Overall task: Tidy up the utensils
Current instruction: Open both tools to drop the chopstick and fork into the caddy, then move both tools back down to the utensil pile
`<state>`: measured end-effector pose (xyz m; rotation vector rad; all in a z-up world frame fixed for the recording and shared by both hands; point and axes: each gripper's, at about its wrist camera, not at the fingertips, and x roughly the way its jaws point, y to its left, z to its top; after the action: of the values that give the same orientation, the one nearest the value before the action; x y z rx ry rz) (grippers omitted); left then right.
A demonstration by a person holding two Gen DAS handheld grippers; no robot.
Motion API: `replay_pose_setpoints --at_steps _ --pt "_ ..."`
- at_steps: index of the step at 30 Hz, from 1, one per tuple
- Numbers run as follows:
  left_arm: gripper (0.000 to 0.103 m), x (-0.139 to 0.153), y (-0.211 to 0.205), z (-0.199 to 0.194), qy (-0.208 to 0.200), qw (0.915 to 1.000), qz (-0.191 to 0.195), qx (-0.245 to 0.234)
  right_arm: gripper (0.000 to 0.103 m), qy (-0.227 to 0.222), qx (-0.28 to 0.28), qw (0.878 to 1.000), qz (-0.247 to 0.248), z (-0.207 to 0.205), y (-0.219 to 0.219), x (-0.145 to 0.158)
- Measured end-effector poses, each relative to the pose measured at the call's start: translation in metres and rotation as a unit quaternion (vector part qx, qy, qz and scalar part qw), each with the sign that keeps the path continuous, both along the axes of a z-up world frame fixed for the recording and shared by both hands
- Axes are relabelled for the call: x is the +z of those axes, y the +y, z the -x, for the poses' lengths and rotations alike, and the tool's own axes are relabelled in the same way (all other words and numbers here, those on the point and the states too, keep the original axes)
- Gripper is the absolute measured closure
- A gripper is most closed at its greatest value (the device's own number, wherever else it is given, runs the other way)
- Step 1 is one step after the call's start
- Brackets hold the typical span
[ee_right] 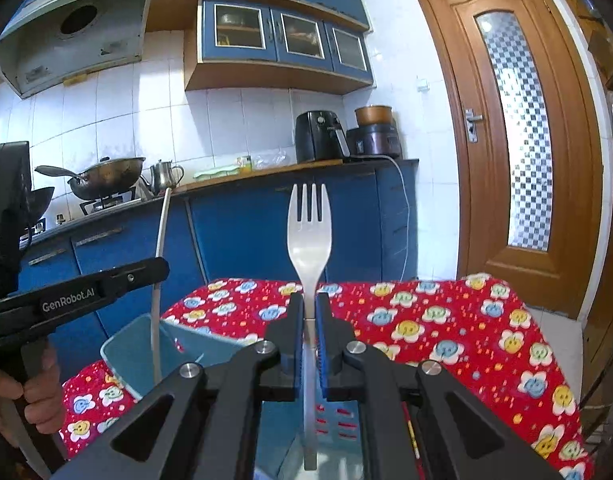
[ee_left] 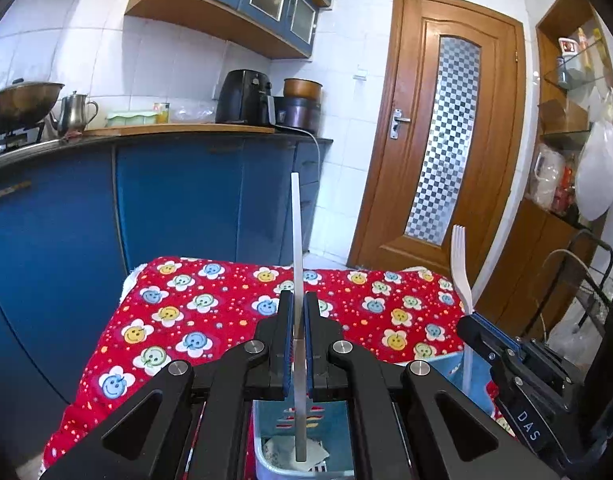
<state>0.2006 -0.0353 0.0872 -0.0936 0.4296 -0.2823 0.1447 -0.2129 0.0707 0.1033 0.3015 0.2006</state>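
Gripping knife | right hand-held gripper clamps fork | both above bin rim

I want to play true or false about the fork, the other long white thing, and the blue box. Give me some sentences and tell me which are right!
1. The right hand-held gripper holds a white fork. True.
2. The fork's prongs point down. False: they point up.
3. The left hand-held gripper is empty. False: it is shut on a thin white utensil, seen edge-on.
4. A blue bin sits below the grippers. True.
5. The tablecloth is plain green. False: it is red with smiley flowers.
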Motion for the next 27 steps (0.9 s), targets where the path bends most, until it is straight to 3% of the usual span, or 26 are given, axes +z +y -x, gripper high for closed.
replay_pose_setpoints --at_steps 5,9,13,16,27 --pt "0.098 -0.004 -0.001 0.003 0.009 0.9998 -0.015 -0.007 0.095 0.015 0.005 1.000 0.004 0.007 0.002 -0.004" --pt "0.083 -0.005 0.001 0.008 0.021 0.9995 -0.018 -0.016 0.093 0.034 0.007 0.999 -0.003 0.010 0.002 -0.002" --pt "0.073 -0.004 0.001 0.017 0.025 0.9991 -0.022 -0.024 0.078 0.041 0.005 0.999 -0.005 0.017 0.002 0.000" --pt "0.071 -0.001 0.002 0.027 0.027 0.9988 -0.027 -0.031 0.071 0.037 0.004 0.999 -0.016 0.025 0.001 0.007" --pt "0.069 0.010 0.016 0.068 0.042 0.9969 -0.045 -0.048 0.070 0.046 -0.011 0.998 -0.031 0.065 -0.007 0.032"
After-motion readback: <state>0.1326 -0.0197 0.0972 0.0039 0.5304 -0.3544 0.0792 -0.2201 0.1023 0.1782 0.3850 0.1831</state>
